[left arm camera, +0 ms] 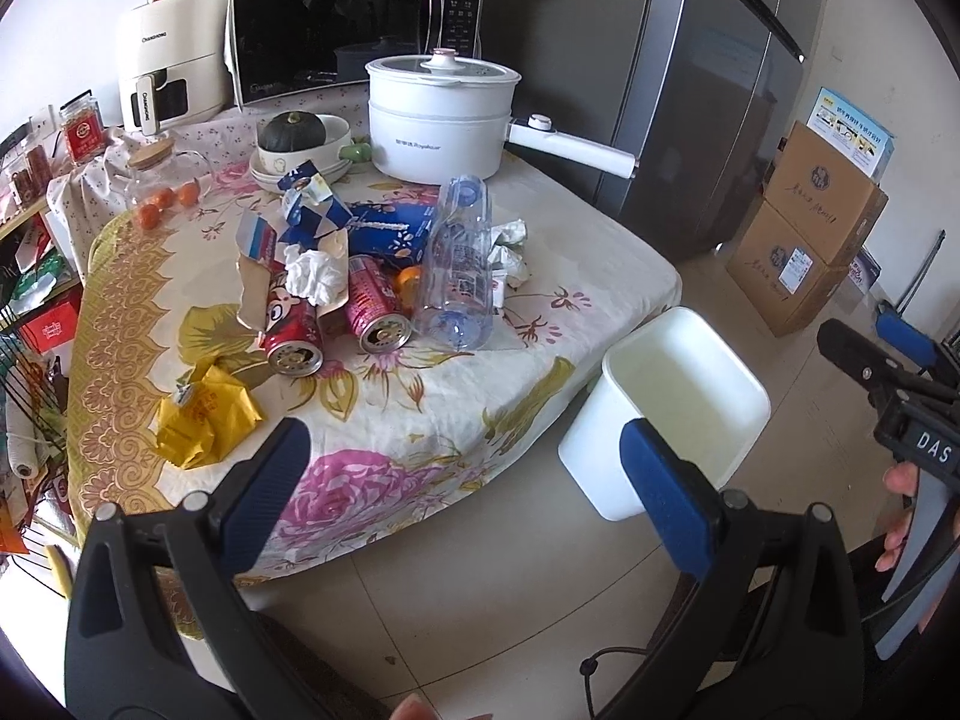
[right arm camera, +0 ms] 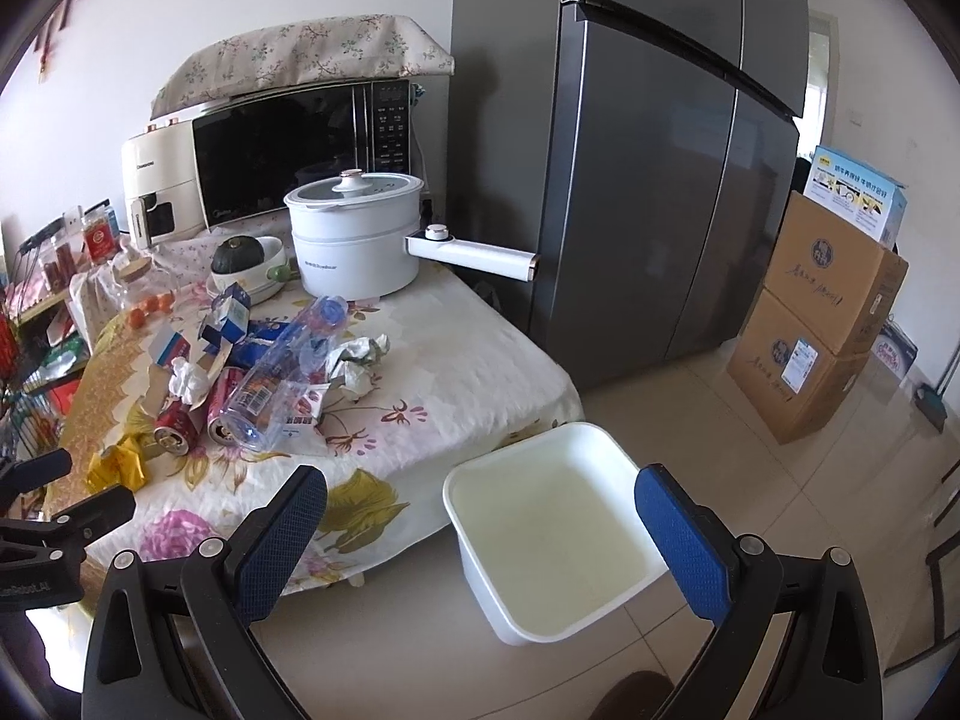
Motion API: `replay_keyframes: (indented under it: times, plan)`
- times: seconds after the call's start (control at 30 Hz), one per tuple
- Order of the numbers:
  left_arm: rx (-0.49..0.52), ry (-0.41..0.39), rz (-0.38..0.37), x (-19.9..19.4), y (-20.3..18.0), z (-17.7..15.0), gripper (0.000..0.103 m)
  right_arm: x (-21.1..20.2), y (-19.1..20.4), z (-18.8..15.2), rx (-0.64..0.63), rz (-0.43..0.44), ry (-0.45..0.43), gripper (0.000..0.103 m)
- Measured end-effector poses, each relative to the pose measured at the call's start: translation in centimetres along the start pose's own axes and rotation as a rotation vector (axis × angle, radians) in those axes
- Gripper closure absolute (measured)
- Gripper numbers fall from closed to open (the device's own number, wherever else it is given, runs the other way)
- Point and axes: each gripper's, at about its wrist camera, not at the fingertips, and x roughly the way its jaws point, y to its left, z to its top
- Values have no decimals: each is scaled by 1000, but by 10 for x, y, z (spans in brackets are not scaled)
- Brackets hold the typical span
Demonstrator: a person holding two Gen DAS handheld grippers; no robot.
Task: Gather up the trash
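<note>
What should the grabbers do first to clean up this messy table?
Probably move the open left gripper forward to the yellow wrapper. It is the nearest trash on the table, both grippers are empty, and the white bin beside the table looks empty.

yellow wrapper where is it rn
The yellow wrapper lies crumpled at the table's near left edge in both wrist views, just in front of the two red cans.

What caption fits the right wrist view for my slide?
Open right claw above the empty white bin on the floor, beside a floral table littered with cans, a plastic bottle and crumpled paper.
</note>
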Motion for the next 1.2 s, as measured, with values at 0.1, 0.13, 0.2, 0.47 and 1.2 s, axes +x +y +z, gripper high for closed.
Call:
replay_keyframes:
  times: [0.1,0.13,0.2,0.47,1.2]
  plan:
    - [4,32,10,6,7,7,1,10,7,10,-26,43,47,0]
    - [7,37,19,8,10,10,1,13,9,14,-33,54,59,0]
    - [8,48,30,11,19,15,1,17,14,21,-50,76,71,0]
    - [-109,141,19,42,71,33,1,63,33,43,-66,150,179,0]
    - [-233,410,110,135,189,-4,1,195,114,59,-52,325,404,0]
